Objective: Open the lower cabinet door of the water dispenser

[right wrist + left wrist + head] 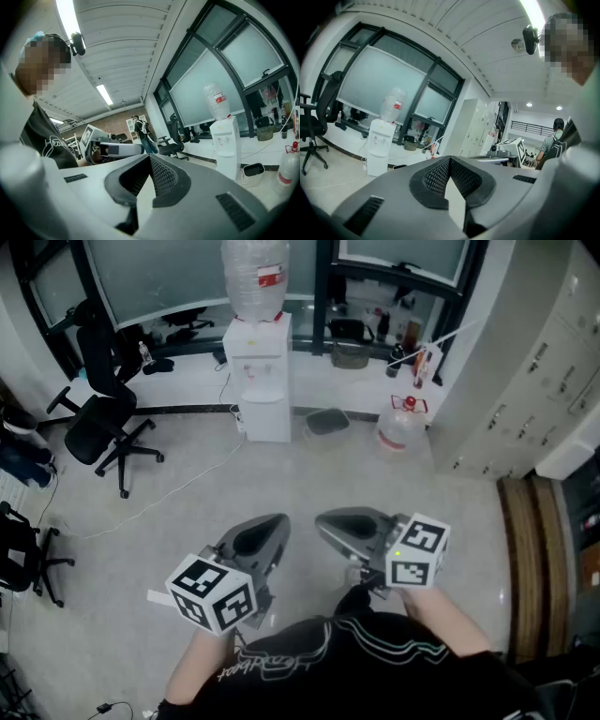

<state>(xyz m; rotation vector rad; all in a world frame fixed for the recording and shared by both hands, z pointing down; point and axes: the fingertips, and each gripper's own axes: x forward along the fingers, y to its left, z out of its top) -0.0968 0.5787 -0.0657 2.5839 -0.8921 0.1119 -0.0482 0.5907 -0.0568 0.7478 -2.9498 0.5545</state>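
The white water dispenser point(256, 367) stands against the far window wall with a clear bottle point(255, 277) upside down on top. Its lower cabinet door point(266, 418) is closed. It also shows far off in the left gripper view as the dispenser point(378, 146) and in the right gripper view as the dispenser point(226, 143). My left gripper point(275, 521) and right gripper point(325, 519) are held close to the person's body, well short of the dispenser and pointing toward it. The left gripper point(450, 159) and the right gripper point(150, 157) both have their pads together with nothing between them.
A black office chair point(105, 413) stands at left. A cable point(159, 502) trails over the floor from the dispenser. A dark bin point(326, 420) and a large water jug point(401, 423) sit right of the dispenser. Grey lockers point(530, 371) line the right side. A person point(141, 127) stands far behind.
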